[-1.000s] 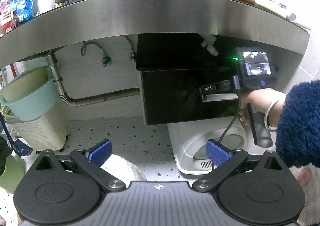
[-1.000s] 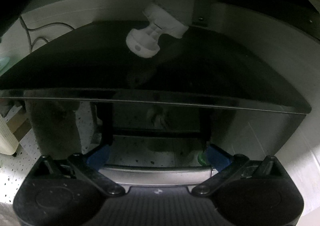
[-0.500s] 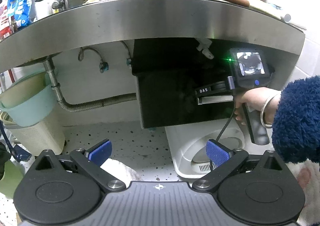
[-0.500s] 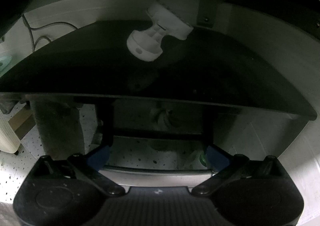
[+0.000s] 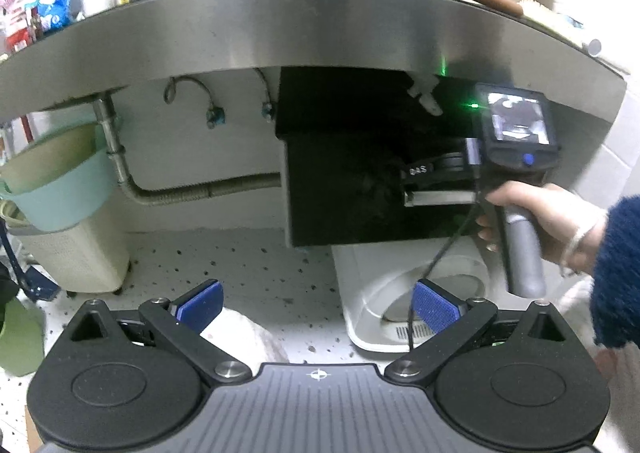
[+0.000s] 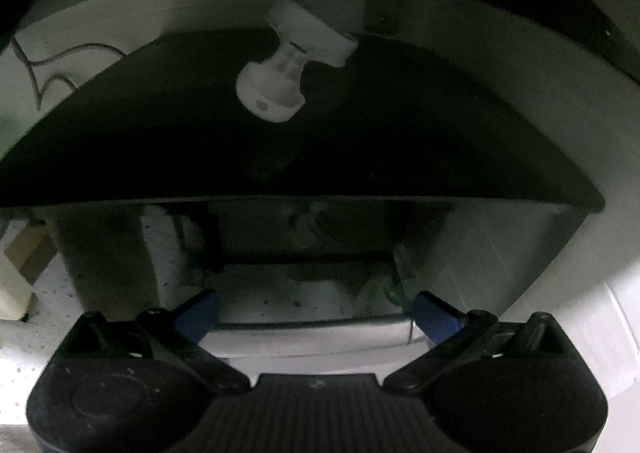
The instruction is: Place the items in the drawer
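Between the right gripper (image 6: 316, 315) fingers sits a pale metal bar, the drawer handle (image 6: 312, 329). The blue pads stand wide, one off each end of the visible stretch; whether either pad touches the bar cannot be told. Nothing is clamped.

Just beyond the handle rises the drawer front (image 6: 304, 261), glossy black, mirroring floor and gripper. Above it runs the dark drawer top (image 6: 320, 145), and over that hangs a white plastic fitting (image 6: 288, 77) from the underside of the counter.

Left gripper (image 5: 318, 305): fingers wide, empty, hanging over speckled floor (image 5: 240, 269), well back from the drawer (image 5: 344, 193). Ahead and to the right of these fingers, the black drawer box projects from under the steel counter edge (image 5: 312, 25). A hand (image 5: 544, 213) holds the right gripper's grey handle against its front.

Handling, judged:
- Drawer looks rigid and probably fairly heavy; it should slide on runners, so pull straight out, not downward.
- Glossy front is likely slippery; take hold only at the bar, near its middle, pads closing over and under it if the gap allows.
- White appliance (image 5: 400, 293) on the floor sits below the drawer; it may obstruct travel.

Hard to make out:
- Drawer interior is hidden.
- Items to be stored are not identifiable in either view.
- Right wrist view is dim; reflections confuse depth.
- Whether the drawer is already partly open is unclear.
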`<state>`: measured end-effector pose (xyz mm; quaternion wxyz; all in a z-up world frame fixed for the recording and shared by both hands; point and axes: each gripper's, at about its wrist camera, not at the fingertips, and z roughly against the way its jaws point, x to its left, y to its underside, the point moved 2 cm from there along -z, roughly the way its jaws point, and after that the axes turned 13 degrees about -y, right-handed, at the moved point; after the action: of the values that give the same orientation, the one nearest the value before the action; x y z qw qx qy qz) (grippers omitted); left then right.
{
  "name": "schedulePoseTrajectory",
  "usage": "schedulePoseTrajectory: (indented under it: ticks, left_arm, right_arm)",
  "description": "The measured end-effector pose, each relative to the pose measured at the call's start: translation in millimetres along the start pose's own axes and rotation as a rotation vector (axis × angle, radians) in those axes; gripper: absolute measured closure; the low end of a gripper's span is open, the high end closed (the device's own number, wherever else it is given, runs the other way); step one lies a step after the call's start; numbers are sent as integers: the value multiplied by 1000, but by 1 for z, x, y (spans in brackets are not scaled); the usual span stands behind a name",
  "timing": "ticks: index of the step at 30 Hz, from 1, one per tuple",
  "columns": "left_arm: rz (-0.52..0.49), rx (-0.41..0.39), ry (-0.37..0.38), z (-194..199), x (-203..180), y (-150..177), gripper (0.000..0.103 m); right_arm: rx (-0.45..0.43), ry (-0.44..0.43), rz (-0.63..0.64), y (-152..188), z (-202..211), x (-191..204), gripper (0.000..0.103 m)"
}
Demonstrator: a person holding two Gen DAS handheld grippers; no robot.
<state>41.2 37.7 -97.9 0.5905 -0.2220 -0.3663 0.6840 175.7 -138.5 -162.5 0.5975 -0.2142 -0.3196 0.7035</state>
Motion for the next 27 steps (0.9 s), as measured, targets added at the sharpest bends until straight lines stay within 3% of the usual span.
schedulePoseTrajectory:
  ticks: [2,9,17,22,27]
  left_arm:
    - [4,-3,-4,0,1,-2,1]
    - [22,26,-3,-3,4,-12,1]
    - [-41,-21,-83,7,-2,-22,1]
    - [-40,30,-31,13,-4,-27,1]
    - [-36,37,-38,23,-4,-31,1]
  right_arm:
    - [35,-24,27,1,6,2,0]
    - [44,16,209,17,46,20,0]
    - [38,-51,195,29,110,28,0]
    - [-2,-92,182,36,157,31,0]
    - [-24,-112,145,43,197,31,0]
